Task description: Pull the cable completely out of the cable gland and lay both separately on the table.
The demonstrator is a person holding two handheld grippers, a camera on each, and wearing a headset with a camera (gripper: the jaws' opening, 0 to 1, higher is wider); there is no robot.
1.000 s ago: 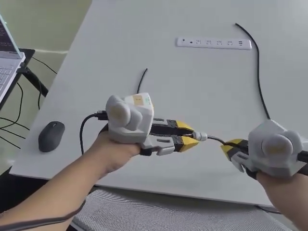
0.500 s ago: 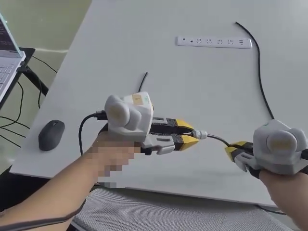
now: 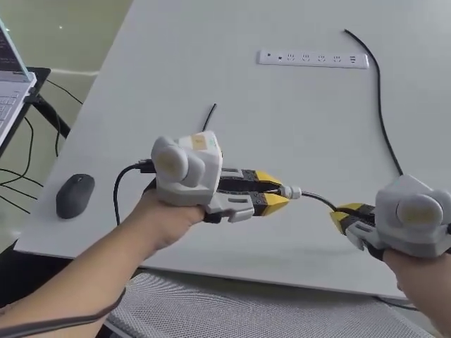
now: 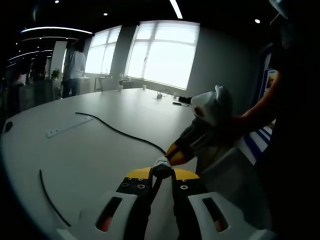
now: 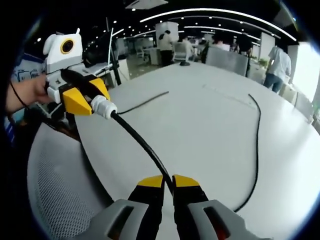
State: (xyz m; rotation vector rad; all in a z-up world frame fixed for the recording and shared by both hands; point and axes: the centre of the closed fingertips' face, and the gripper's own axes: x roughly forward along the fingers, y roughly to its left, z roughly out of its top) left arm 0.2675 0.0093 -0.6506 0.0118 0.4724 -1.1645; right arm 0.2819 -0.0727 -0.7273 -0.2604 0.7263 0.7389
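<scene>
— One gland, one cable: where are they?
— The white cable gland (image 3: 291, 191) is pinched between the jaw tips of the left gripper (image 3: 282, 196), held in the air above the near edge of the table (image 3: 211, 56). The black cable (image 3: 318, 200) runs out of it toward the right.
— Is the cable free of it?
— No, it goes straight into the gland. The right gripper (image 3: 340, 214) has its jaws pressed together on the cable, a short stretch from the gland, also over the near edge.
— What else lies on the surface?
— A short black wire (image 3: 208, 117) lies near the middle. A power strip (image 3: 313, 60) lies toward the far edge, and its cord (image 3: 380, 105) curves down the right side. A mouse (image 3: 74, 196) sits at the near left corner. A laptop (image 3: 10, 77) stands off the table, past its left edge.
</scene>
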